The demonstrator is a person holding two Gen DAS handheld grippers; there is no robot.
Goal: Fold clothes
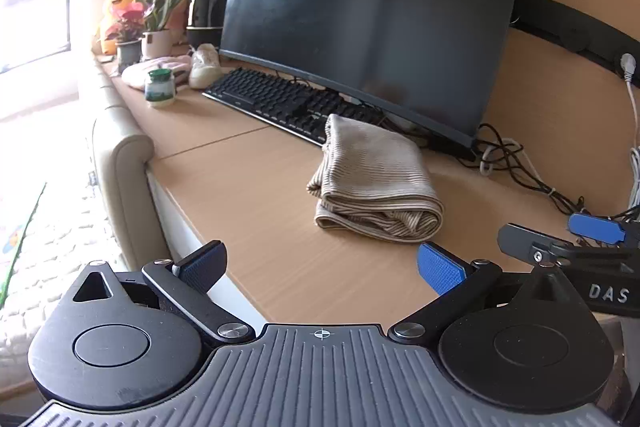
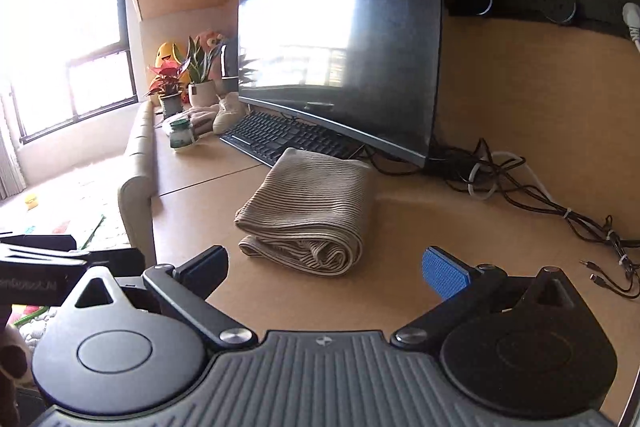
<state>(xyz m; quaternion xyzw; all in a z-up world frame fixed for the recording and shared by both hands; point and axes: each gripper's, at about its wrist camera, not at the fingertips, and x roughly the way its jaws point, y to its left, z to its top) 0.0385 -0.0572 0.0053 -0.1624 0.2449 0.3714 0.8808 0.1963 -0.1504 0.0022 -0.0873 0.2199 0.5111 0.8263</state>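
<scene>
A beige ribbed garment (image 1: 376,179) lies folded into a compact bundle on the wooden desk (image 1: 248,195), just in front of the keyboard. My left gripper (image 1: 320,267) hovers open a short way before the bundle, nothing between its blue-padded fingers (image 1: 440,269). In the right wrist view the same garment (image 2: 308,207) sits ahead and slightly left of my right gripper (image 2: 326,269), which is also open and holds nothing. The right gripper's body (image 1: 580,251) shows at the right edge of the left wrist view.
A black keyboard (image 1: 288,103) and a large dark monitor (image 1: 368,27) stand behind the garment. Tangled cables (image 2: 540,195) spread over the desk's right side. A small jar (image 1: 160,89), potted plants (image 1: 156,23) and soft toys crowd the far left. The desk edge drops beside a padded bed frame (image 1: 124,179).
</scene>
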